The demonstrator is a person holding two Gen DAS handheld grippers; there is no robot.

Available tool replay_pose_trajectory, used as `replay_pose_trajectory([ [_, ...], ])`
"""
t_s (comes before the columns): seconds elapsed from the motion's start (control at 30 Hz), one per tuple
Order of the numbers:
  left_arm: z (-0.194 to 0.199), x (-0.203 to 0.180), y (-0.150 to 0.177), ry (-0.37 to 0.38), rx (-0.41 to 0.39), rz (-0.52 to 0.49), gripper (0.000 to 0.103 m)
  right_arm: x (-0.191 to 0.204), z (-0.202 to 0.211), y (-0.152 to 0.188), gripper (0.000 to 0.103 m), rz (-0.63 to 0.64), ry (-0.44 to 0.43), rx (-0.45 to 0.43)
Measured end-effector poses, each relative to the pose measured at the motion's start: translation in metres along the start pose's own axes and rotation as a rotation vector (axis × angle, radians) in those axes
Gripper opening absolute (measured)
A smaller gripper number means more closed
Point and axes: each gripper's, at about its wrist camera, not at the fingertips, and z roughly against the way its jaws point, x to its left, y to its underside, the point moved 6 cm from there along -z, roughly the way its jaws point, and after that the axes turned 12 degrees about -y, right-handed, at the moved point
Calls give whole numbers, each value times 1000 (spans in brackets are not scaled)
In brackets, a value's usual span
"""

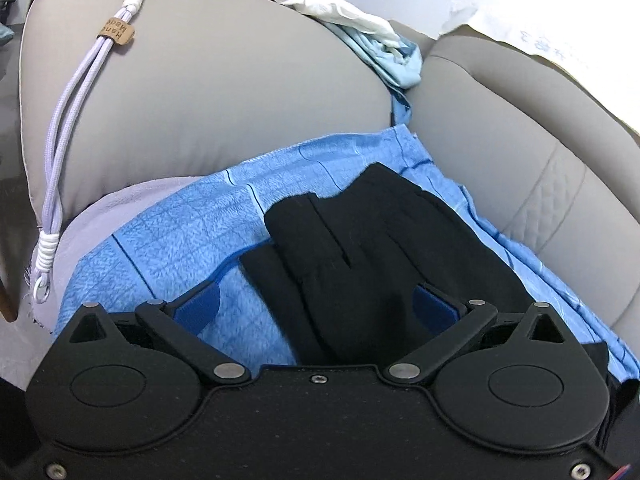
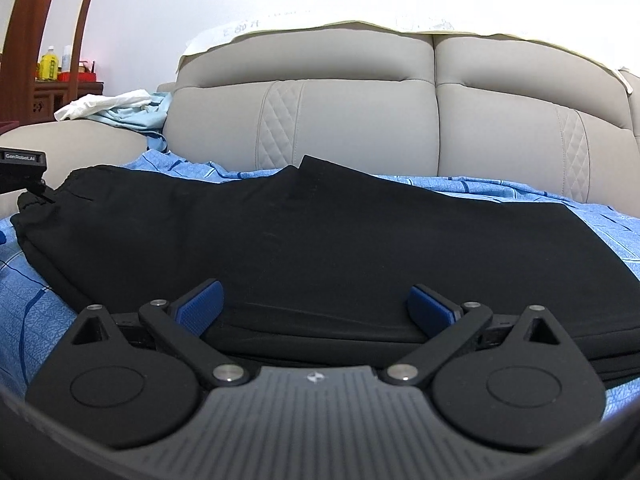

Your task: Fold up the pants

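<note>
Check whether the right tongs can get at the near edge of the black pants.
Probably yes: the right tongs stand open at the black fabric pants' near folded edge, nothing between.

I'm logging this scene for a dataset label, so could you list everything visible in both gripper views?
pants: one, black, lying on the blanket
blanket: one, blue, covering the sofa seat
sofa: one, grey
cord: one, lilac, draped over the sofa arm
cloths: a white and a pale blue one, heaped on the sofa arm
chair: one, brown wood, far left
bottle: one, yellow, beside the chair
left gripper: open, above the pants
right gripper: open, at the pants' near edge
</note>
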Motion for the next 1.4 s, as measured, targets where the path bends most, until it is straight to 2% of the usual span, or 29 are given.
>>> replay_pose_trajectory([
  [0.17,-7,-9,-2,-39,5,-46,101,0,1,1,103,1,-1,-9],
  [0.23,-5,-13,-1,-10,0,-49,86,0,1,1,103,3,0,-11],
  [0.3,1,-14,-1,-9,-10,-35,62,0,1,1,103,3,1,-13],
  [0.37,11,-11,-1,-4,-36,10,53,0,1,2,103,3,0,-13],
  [0.43,18,-11,3,34,-46,23,59,0,1,2,103,3,1,-13],
  [0.47,17,-11,6,44,-34,19,66,0,0,2,103,3,2,-13],
  [0.5,13,-11,10,43,-16,17,72,0,0,2,103,2,2,-14],
  [0.53,10,-12,13,43,-27,16,74,0,0,2,103,3,2,-14],
  [0.6,3,-16,10,29,-58,-1,86,1,0,2,103,3,1,-12],
  [0.67,-4,-21,6,24,-63,9,92,0,1,2,103,3,-2,-9],
  [0.7,-8,-23,4,20,-62,21,90,0,1,1,103,3,-4,-7],
  [0.73,-10,-24,1,3,-65,30,83,0,1,1,103,4,-6,-5],
  [0.77,-12,-24,-1,-26,-64,33,55,0,1,0,103,4,-8,1],
  [0.8,-12,-22,-3,-74,-63,36,32,-1,2,-1,103,2,-12,10],
  [0.87,-5,-22,-10,-56,-60,63,18,-3,3,-6,103,-11,-36,46],
  [0.93,13,-30,-17,-30,-103,20,15,-10,7,-14,103,-49,-71,70],
  [1.0,40,-50,-23,25,-177,-70,14,-24,15,-26,103,-111,-90,68],
  [1.07,69,-78,-25,120,-220,-138,14,-45,19,-41,103,-167,-94,69],
  [1.13,103,-113,-21,238,-259,-207,14,-72,21,-55,103,-223,-95,72],
  [1.23,152,-171,2,428,-306,-356,15,-118,29,-74,103,-295,-64,48],
  [1.33,192,-230,49,640,-265,-501,15,-166,45,-83,103,-371,-7,-7],
  [1.4,206,-261,86,734,-214,-578,15,-199,59,-82,103,-440,49,-44],
])
